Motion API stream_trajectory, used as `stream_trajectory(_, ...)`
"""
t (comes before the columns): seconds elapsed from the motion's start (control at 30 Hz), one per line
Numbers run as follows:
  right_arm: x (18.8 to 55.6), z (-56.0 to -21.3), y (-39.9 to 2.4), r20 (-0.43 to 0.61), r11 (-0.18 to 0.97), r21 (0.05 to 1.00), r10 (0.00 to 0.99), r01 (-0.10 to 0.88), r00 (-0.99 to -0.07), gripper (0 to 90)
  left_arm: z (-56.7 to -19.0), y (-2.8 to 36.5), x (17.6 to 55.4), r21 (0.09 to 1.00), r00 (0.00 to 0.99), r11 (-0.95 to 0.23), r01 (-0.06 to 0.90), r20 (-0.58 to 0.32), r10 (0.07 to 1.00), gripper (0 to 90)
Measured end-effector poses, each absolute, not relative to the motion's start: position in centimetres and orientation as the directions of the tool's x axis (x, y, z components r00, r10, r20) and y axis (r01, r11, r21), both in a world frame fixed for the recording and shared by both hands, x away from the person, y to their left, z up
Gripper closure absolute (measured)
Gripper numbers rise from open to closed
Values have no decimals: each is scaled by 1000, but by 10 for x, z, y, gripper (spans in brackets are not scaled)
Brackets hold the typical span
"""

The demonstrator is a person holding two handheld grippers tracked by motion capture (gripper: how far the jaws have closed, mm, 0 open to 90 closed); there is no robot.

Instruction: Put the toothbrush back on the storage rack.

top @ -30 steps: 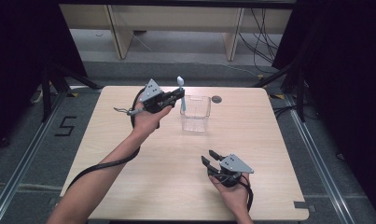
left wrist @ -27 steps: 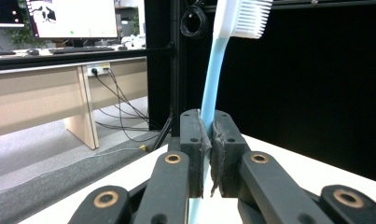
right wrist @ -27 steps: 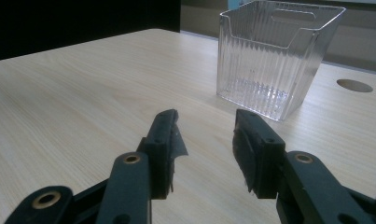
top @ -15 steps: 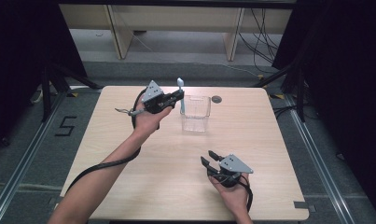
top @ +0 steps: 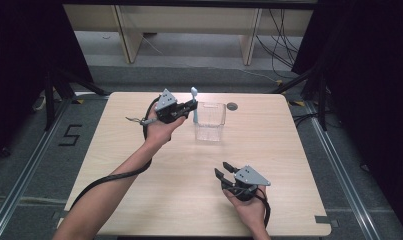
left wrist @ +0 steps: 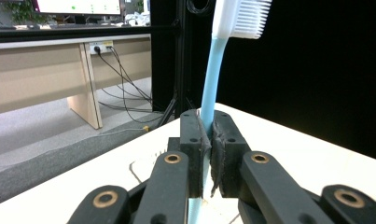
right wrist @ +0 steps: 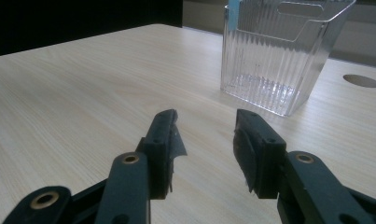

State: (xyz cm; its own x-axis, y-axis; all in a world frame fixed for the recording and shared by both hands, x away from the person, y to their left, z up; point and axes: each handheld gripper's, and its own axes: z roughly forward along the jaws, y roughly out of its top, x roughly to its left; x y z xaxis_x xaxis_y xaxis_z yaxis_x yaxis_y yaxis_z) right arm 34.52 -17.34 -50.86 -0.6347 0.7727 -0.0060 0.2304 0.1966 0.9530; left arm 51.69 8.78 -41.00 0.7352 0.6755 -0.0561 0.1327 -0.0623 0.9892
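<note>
— High view first: what has the left gripper (top: 188, 107) got?

— A toothbrush (top: 194, 101), blue handle, white head up. It holds it upright at the left wall of the clear bin (top: 210, 122), which stands at the far middle of the table (top: 139, 175). Whether the lower end is already inside the bin or just beside the wall, I can't tell from up there.

— And the right gripper (top: 225, 169)?

— Low over the near right of the table, well apart from the bin, jaws parted, nothing in them.

— Left gripper view?

— The pads (left wrist: 197, 140) are clamped tight on the handle of the toothbrush (left wrist: 209, 88), bristles at the top. The grip sits partway along the handle, with a long stretch above it.

— Right gripper view?

— The gripper (right wrist: 205, 133) gapes wide and empty over bare wood. Ahead stands the ribbed bin (right wrist: 279, 51), with a strip of blue at its far left corner.

— What could go wrong?

— My guess: the bin looks light, so the handle or jaws nudging the wall could slide or tip it. Released tilted, the brush may catch the rim and fall outside. The free gripper is too far off to steady anything.
</note>
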Motion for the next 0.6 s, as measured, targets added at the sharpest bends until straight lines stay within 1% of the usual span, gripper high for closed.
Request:
stream_trajectory(0.17, 345, -509, -173, 9, 188, 952, 774, 242, -634, 590, -412, 88, 518, 987, 730, -68, 144, -59, 680, 838)
stream_trajectory(0.2, 346, -509, -173, -14, 199, 954, 774, 223, -633, 589, -413, 88, 519, 987, 730, -71, 147, -60, 681, 838)
stream_trajectory(0.23, 345, -509, -172, 7, 195, 948, 775, 250, -632, 589, -413, 88, 519, 986, 729, -72, 149, -61, 681, 838)
stream_trajectory(0.6, 345, -510, -172, 2, 197, 950, 773, 244, -634, 587, -420, 86, 521, 979, 720, -92, 183, -70, 690, 838)
